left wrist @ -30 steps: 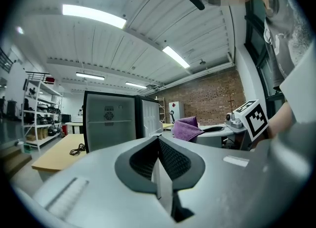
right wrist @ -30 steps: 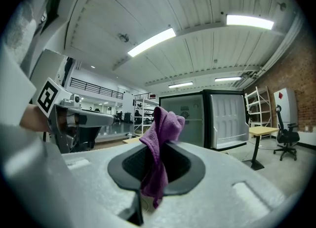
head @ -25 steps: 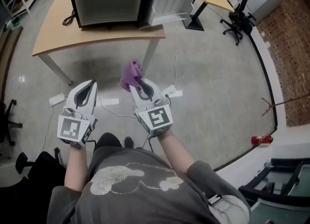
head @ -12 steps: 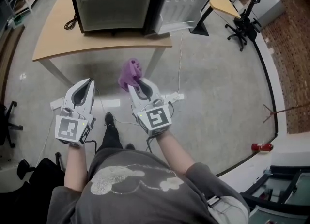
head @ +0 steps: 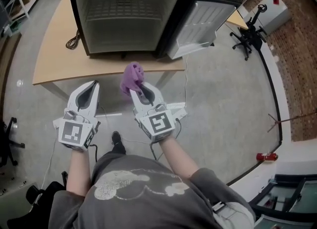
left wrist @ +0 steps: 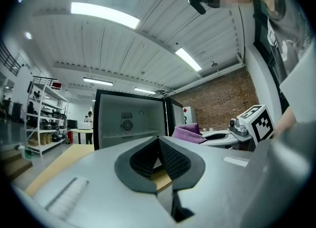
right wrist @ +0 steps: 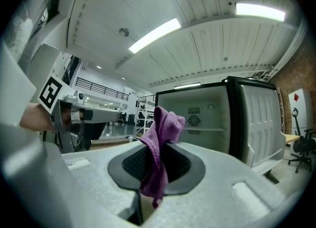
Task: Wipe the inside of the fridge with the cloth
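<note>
A small black fridge (head: 124, 17) stands on a wooden table (head: 54, 64), its door (head: 200, 25) swung open to the right and its white inside with one wire shelf bare. My right gripper (head: 136, 85) is shut on a purple cloth (head: 132, 77), which bunches up above the jaws (right wrist: 160, 138). It hangs short of the table's front edge, below the fridge opening. My left gripper (head: 89, 88) is beside it at the left, shut with nothing held; the fridge (left wrist: 131, 123) shows straight ahead of it.
A black cable (head: 74, 39) lies on the table left of the fridge. White cables and a power strip (head: 178, 109) lie on the grey floor. An office chair (head: 245, 39) stands at the right, a red bottle (head: 266, 156) on the floor further right.
The person has stepped toward the table; the fridge and table now sit closer and larger in view. Both grippers keep their pose, the right still holding the cloth.
</note>
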Action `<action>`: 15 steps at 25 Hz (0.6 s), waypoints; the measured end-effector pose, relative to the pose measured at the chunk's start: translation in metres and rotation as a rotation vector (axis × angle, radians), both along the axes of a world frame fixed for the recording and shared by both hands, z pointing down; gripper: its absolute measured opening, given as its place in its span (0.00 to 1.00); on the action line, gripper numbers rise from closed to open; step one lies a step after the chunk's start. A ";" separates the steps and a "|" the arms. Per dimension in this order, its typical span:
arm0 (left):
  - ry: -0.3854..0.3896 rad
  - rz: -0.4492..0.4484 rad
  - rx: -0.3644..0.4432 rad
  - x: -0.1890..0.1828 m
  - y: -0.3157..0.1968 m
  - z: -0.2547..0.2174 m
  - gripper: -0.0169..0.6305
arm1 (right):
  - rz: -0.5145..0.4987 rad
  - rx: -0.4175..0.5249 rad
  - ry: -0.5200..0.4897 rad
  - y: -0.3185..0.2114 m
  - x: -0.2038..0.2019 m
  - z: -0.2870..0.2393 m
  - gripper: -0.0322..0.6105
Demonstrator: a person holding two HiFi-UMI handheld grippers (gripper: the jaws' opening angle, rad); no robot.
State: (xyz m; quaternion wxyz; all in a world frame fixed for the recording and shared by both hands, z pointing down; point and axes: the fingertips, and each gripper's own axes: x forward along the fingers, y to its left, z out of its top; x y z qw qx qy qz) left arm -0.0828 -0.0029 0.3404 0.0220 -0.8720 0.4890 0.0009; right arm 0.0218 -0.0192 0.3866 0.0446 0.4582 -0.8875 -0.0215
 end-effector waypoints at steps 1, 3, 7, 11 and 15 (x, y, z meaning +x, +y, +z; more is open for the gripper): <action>0.000 0.005 -0.002 -0.006 -0.010 0.000 0.05 | 0.002 0.005 0.001 -0.011 -0.006 -0.001 0.11; 0.002 0.009 -0.008 -0.019 -0.030 0.001 0.05 | 0.008 0.019 -0.004 -0.031 -0.018 -0.004 0.11; 0.008 0.018 -0.008 -0.042 -0.065 -0.002 0.05 | 0.013 0.030 -0.008 -0.064 -0.042 -0.009 0.11; 0.005 0.035 0.007 -0.054 -0.090 -0.006 0.05 | 0.033 0.040 -0.007 -0.088 -0.059 -0.013 0.11; 0.009 0.018 0.005 -0.067 -0.113 -0.014 0.05 | 0.023 0.051 -0.001 -0.106 -0.075 -0.022 0.11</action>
